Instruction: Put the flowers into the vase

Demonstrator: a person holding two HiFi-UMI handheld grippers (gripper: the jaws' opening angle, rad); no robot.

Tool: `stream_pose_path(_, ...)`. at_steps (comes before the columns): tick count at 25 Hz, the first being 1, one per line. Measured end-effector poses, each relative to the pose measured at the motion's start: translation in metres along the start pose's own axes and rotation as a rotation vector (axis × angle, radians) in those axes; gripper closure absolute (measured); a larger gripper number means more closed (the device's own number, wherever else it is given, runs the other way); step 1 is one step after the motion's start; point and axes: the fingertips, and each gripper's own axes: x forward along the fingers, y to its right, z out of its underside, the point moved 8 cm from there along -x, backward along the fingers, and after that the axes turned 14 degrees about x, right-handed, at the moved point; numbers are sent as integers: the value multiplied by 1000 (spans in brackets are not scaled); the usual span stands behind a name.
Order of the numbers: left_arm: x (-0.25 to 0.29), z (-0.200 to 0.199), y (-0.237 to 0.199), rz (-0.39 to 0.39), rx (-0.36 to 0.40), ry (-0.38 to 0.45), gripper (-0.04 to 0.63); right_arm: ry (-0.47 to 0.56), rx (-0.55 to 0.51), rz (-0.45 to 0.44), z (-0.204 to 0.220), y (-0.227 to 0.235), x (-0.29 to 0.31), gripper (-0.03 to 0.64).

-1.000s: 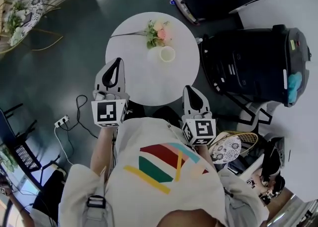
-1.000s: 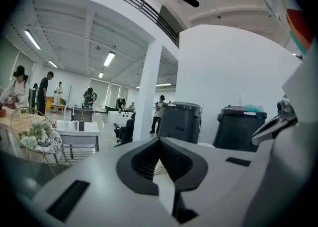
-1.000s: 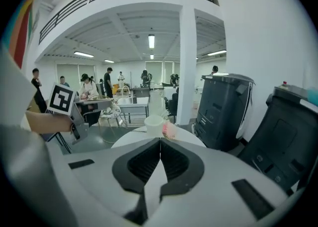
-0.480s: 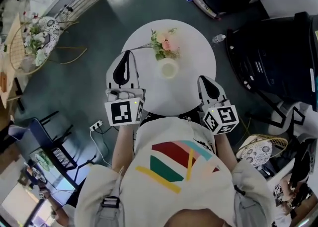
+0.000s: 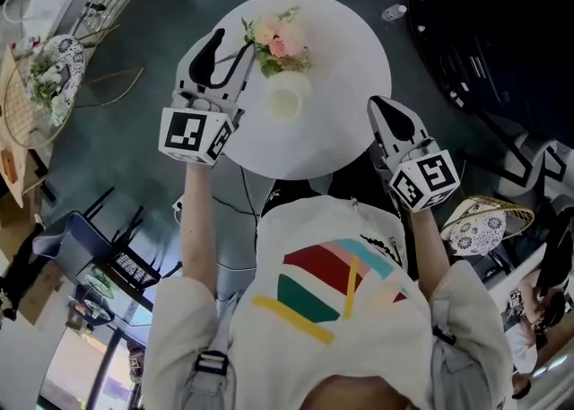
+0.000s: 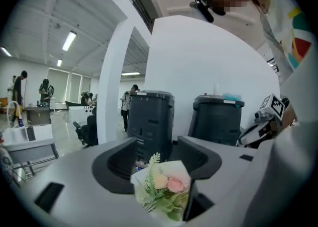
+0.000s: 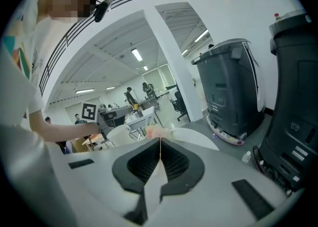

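Note:
A small bouquet of pink and cream flowers point(image 5: 280, 40) with green leaves lies on the round white table point(image 5: 345, 49), its stems pointing left. A white vase point(image 5: 285, 103) stands upright just in front of it. My left gripper point(image 5: 230, 40) is over the table's left rim, and its jaws have just been opening. In the left gripper view the flowers point(image 6: 164, 189) show in the gap of the left gripper point(image 6: 158, 144), and the pads do not press on them. My right gripper point(image 5: 384, 108) is at the table's right edge, shut and empty. It point(image 7: 160, 144) points toward the flowers point(image 7: 156, 131).
Large black bins point(image 5: 502, 22) stand on the floor to the right of the table, with a plastic bottle point(image 5: 392, 13) beside them. A wicker chair with a patterned cushion point(image 5: 45, 85) is at the far left. A woven basket point(image 5: 480, 224) sits near my right elbow.
My left gripper moved forward over the table's left rim up to the flower stems and its jaws parted. The right gripper moved forward to the table's right edge, still shut.

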Motion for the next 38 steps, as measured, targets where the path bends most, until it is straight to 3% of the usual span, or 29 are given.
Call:
stream_pose_path(2, 18, 16, -2, 57, 49, -59, 228, -24, 22, 1, 6, 0, 1, 603)
stream_pose_path(4, 29, 34, -3, 138, 139, -139, 186, -49, 24, -6, 11, -6, 4, 603)
stream_pose_path(8, 43, 61, -5, 343, 352, -305, 162, -93, -19, -14, 15, -10, 6, 603)
stream_pose_path(16, 68, 98, 12, 547, 411, -463, 161, -90, 69, 42, 22, -2, 9, 603)
stream_pose_path(25, 108, 124, 21, 596, 460, -525, 163, -128, 71, 54, 32, 3, 12, 603)
stream_pose_path(31, 116, 133, 23, 560, 514, -552, 164, -135, 90, 66, 33, 9, 12, 603)
stream_pose_path(38, 117, 137, 24, 568, 479, -574, 164, -131, 83, 73, 31, 13, 7, 603)
